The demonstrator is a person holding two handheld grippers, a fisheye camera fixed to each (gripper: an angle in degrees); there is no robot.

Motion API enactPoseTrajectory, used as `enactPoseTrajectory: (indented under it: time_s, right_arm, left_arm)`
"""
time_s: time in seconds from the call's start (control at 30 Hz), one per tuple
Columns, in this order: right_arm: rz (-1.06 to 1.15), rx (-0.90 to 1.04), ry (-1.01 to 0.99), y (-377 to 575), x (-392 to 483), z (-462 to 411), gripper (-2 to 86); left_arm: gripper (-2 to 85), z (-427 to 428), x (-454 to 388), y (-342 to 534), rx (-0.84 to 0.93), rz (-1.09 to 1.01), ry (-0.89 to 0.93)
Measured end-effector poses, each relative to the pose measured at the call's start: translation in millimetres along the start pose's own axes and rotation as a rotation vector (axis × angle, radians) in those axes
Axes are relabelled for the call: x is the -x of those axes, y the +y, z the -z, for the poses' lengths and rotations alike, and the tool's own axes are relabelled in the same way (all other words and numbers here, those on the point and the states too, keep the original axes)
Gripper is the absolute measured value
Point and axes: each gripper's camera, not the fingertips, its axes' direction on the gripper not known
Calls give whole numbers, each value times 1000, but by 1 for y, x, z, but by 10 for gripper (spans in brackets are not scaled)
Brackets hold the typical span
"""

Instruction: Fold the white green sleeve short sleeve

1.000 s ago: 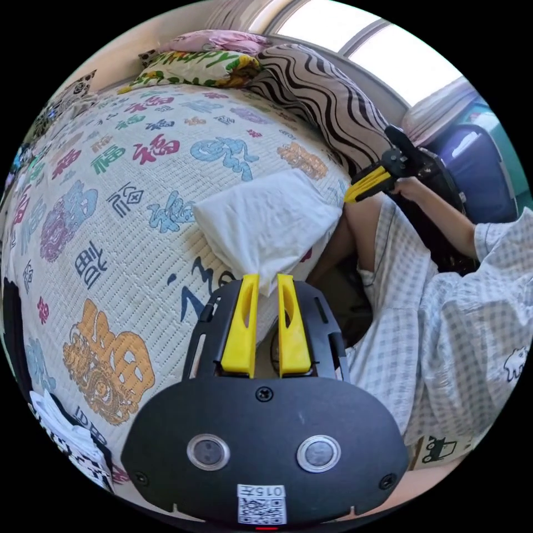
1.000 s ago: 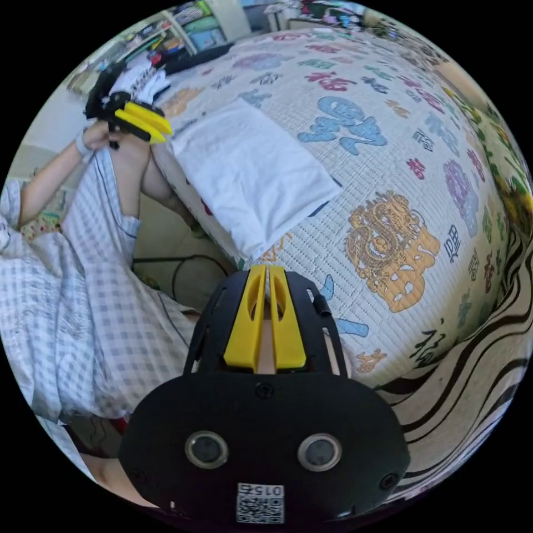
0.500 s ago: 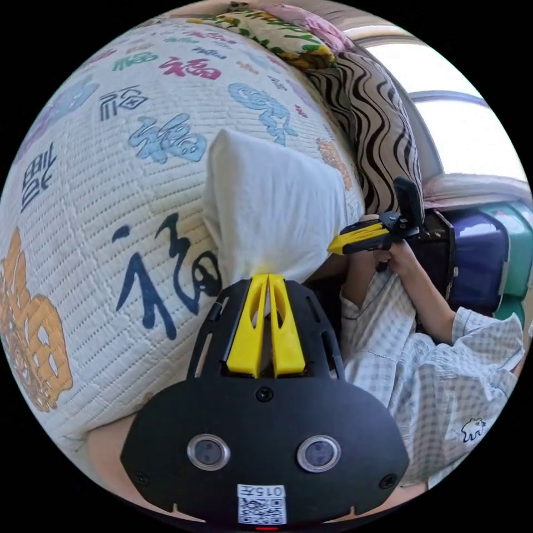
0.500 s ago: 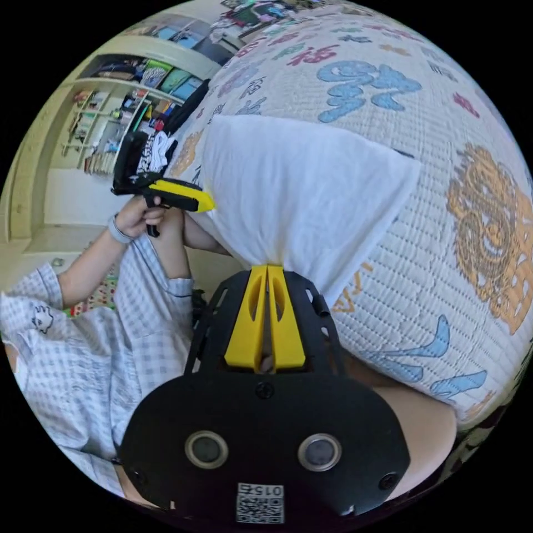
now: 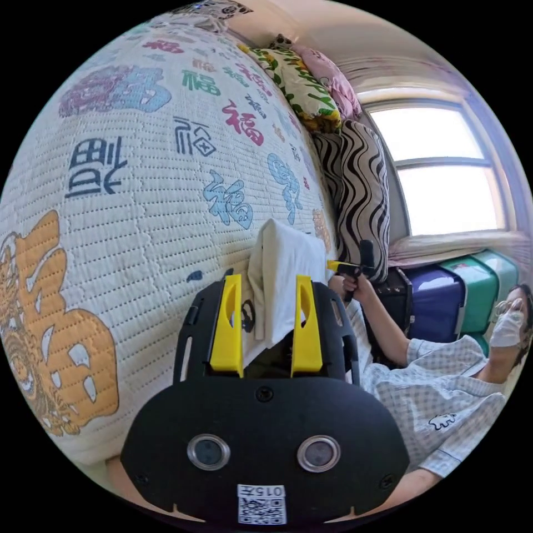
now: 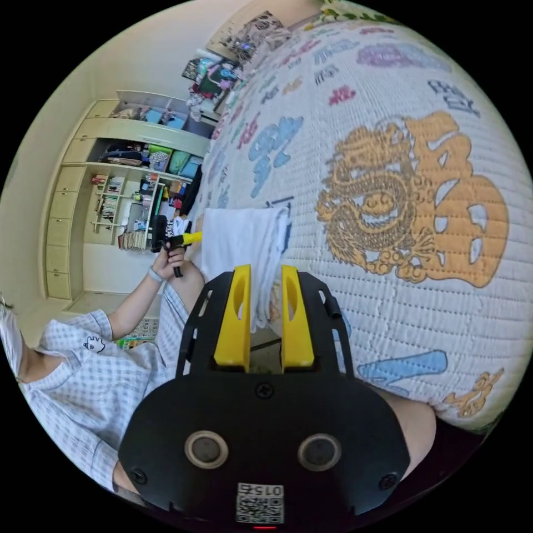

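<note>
On the left of the left gripper view, the printed bed cover (image 5: 139, 222), spread flat. Next to it, at the near edge of the bed, the white shirt (image 5: 283, 266), lying as a narrow folded stack with several layers showing at its end. Around that end, the left gripper (image 5: 267, 280): clamped on the cloth half a second ago, now spread wide, touching nothing firmly. Further right, just past the shirt, the right gripper (image 5: 341, 267) held in a hand, too small here to tell its opening. In the right gripper view, first the wall shelves (image 6: 127, 205), then the left gripper (image 6: 186, 239) beside the stack, then the right gripper (image 6: 265, 271) itself, also opened wide after being closed on the shirt's edge, with loose cloth hanging between its jaws. Probably the release after laying one fold over; the fold judged finished, perhaps only smoothing or one more fold left.
</note>
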Motion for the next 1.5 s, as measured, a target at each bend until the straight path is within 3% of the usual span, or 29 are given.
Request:
enactPoseTrajectory:
  time_s: [0.17,0.3,0.5,0.57,0.73,0.9,1.07,1.23,1.43,1.5]
  right_arm:
    - [-7,-55,-169,-8,-29,-25,100]
    - [2,-70,-223,-16,-39,-43,82]
    - [8,65,-270,-46,-37,-87,40]
    - [35,54,-166,-53,-16,-89,28]
    - [213,74,-227,-93,64,-115,17]
    - [431,169,-374,-150,191,-199,14]
    - [575,302,-458,-196,326,-326,14]
    - [517,388,-440,-217,384,-425,14]
    - [414,419,-198,-232,386,-512,25]
    - [387,390,-219,-236,381,-515,31]
  left_arm:
    - [141,1,0,-13,50,23,132]
    - [132,3,-14,-19,83,0,136]
    - [64,19,-32,-22,135,21,237]
    - [52,41,-49,-18,119,3,223]
    - [49,164,-80,19,-45,-47,227]
    - [49,334,-114,84,-236,-48,68]
    - [49,481,-137,158,-393,91,-156]
    - [51,528,-129,189,-420,268,-303]
    - [65,501,-88,190,-477,458,-445]
    - [70,492,-91,191,-514,458,-467]
